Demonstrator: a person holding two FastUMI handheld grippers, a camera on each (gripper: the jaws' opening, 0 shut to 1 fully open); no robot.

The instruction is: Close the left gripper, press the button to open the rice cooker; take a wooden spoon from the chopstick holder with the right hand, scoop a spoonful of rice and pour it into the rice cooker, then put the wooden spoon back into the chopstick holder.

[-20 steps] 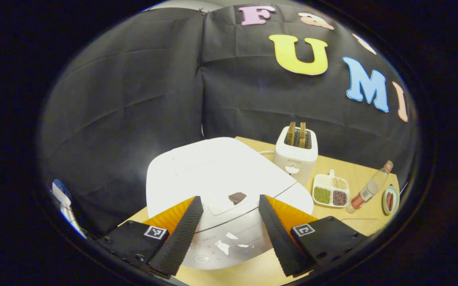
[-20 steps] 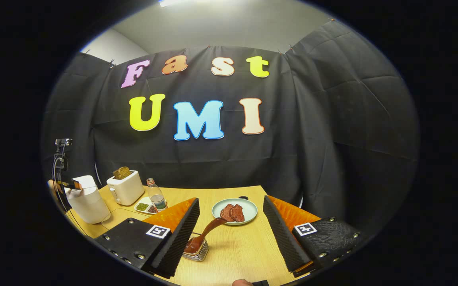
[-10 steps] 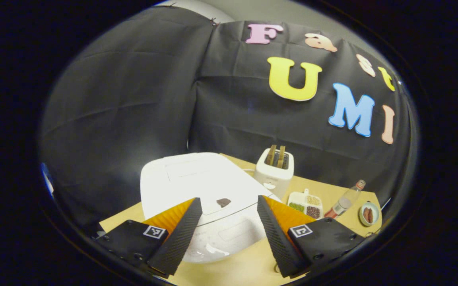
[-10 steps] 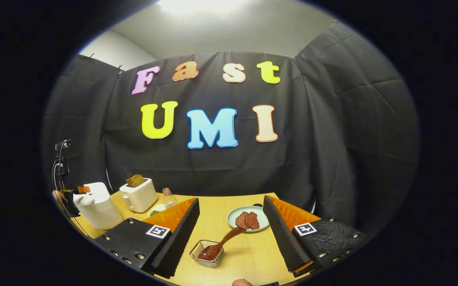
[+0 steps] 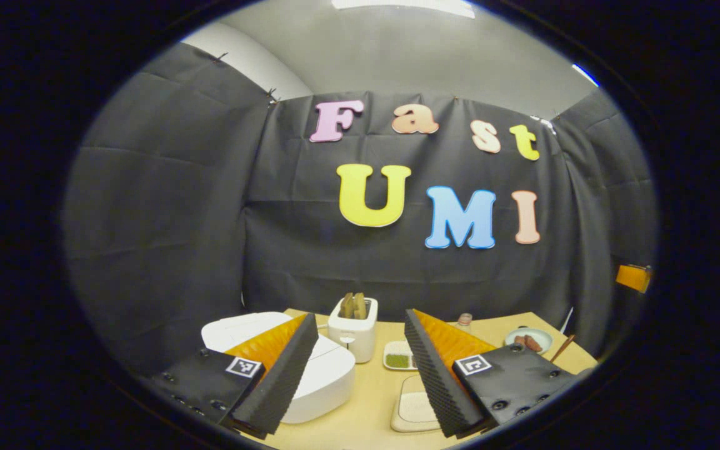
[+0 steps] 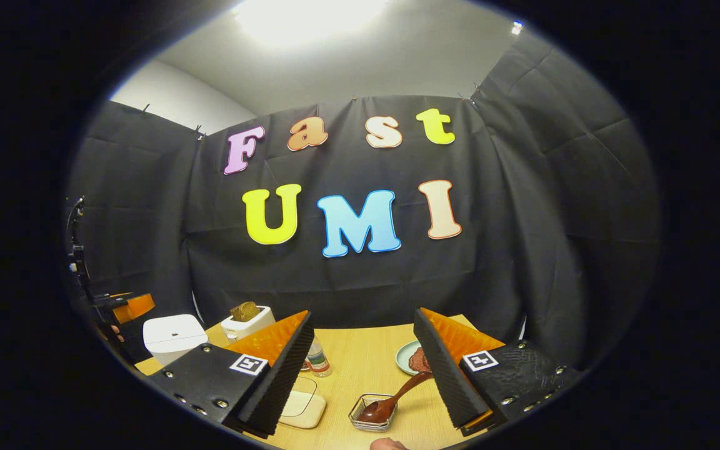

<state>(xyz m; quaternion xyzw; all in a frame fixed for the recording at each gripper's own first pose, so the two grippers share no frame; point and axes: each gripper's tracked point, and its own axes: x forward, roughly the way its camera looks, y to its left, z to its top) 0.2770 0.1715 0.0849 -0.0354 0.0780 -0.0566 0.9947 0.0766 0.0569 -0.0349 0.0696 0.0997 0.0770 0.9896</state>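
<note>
Both handheld tools hang back from the yellow table [image 6: 366, 362] with jaws spread and empty: the left gripper [image 5: 360, 369] is aimed over the one white rice cooker [image 5: 329, 375], lid down and button seemingly unpressed, while the right gripper [image 6: 363, 369] looks toward the one wire chopstick holder [image 6: 369, 419], placed at the near edge for easy reach. One wooden spoon [image 6: 391, 400] leans in that holder, bowl down and handle slanting up. Also counted: one toaster [image 5: 352, 328], one bottle [image 6: 316, 359], one plate [image 6: 407, 357].
</note>
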